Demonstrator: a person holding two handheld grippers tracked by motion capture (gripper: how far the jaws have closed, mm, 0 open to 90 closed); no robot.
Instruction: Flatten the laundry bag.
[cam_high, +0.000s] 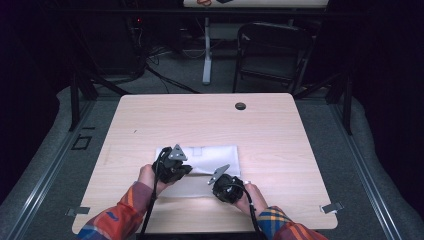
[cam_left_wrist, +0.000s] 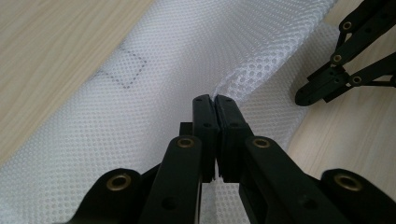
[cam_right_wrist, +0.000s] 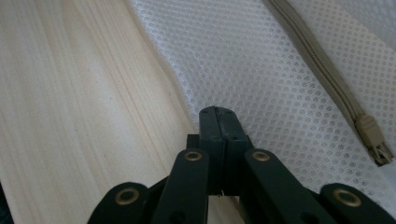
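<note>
Mesh bag (cam_high: 210, 159) is what both my tongs are working on: a white, flat pouch of fine honeycomb netting, lying on the near half of the wooden table (cam_high: 280, 130), a little left of its middle.

My left gripper (cam_left_wrist: 215, 99) has its jaws pressed together, and a ridge of the netting rises right into the tips, so I am pinching a fold of the mesh bag (cam_left_wrist: 154, 70) there. The fabric puckers up at that spot and lies flat elsewhere. From the high view this gripper (cam_high: 186, 169) sits over the bag's left part, with my left hand (cam_high: 147, 176) behind it at the bag's near left corner.

My right gripper (cam_right_wrist: 215, 110) also has its jaws closed tight, tips down at the edge of the mesh bag (cam_right_wrist: 261, 65) where it meets the bare wood. Whether any netting is caught between them I cannot tell. In the high view it (cam_high: 223, 184) is at the bag's near edge, right of the left one, held by my right hand (cam_high: 252, 196). It appears too in the left gripper view, at the upper right, low over the bag's edge (cam_left_wrist: 306, 95).

A beige zipper (cam_right_wrist: 322, 70) runs along the bag in the right gripper view, ending in a pull (cam_right_wrist: 373, 140) lying flat on the mesh. A faint grey square outline (cam_left_wrist: 122, 70) shows through the netting, like a small label. I cannot make out anything inside the bag; it looks flat.

Both my sleeves are orange, blue and yellow plaid (cam_high: 117, 217).
</note>
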